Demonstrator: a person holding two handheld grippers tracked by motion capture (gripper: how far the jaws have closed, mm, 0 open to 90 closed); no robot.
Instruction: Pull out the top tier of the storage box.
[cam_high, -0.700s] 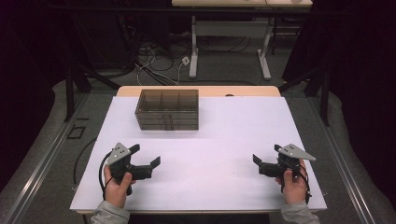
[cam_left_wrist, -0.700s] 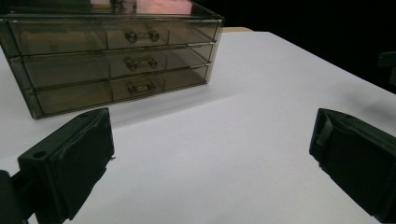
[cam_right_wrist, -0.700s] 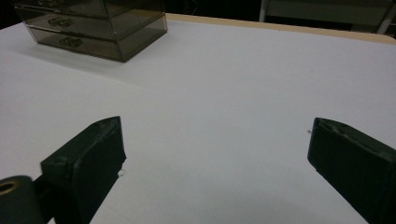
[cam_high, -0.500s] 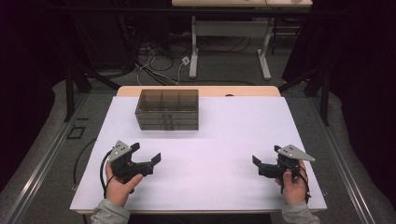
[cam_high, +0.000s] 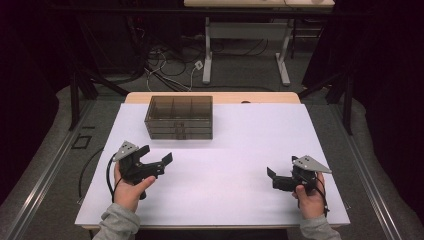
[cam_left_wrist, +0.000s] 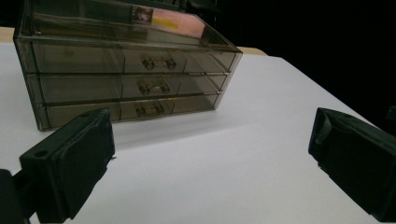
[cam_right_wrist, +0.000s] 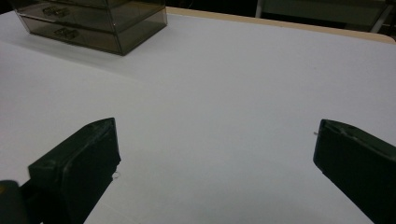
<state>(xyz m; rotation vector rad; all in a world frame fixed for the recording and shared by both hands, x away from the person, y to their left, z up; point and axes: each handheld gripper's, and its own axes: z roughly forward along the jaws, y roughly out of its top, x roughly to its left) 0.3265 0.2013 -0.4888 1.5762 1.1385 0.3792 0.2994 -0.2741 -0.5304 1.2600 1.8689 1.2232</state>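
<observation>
Smoky clear plastic drawer unit (cam_high: 179, 117) with 3 drawers stands toward the counter's (cam_high: 240, 130) far edge, all drawers shut. Left tongs (cam_high: 156, 156) gape apart, pointing at it from nearby; right tongs (cam_high: 270, 175) also gape, well apart from it

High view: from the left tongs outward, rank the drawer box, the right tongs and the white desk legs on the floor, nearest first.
1. Drawer box, just ahead of the left tongs, toward the table's far edge.
2. Right tongs, across the table at the near right.
3. White desk legs, on the floor beyond the table.
</observation>
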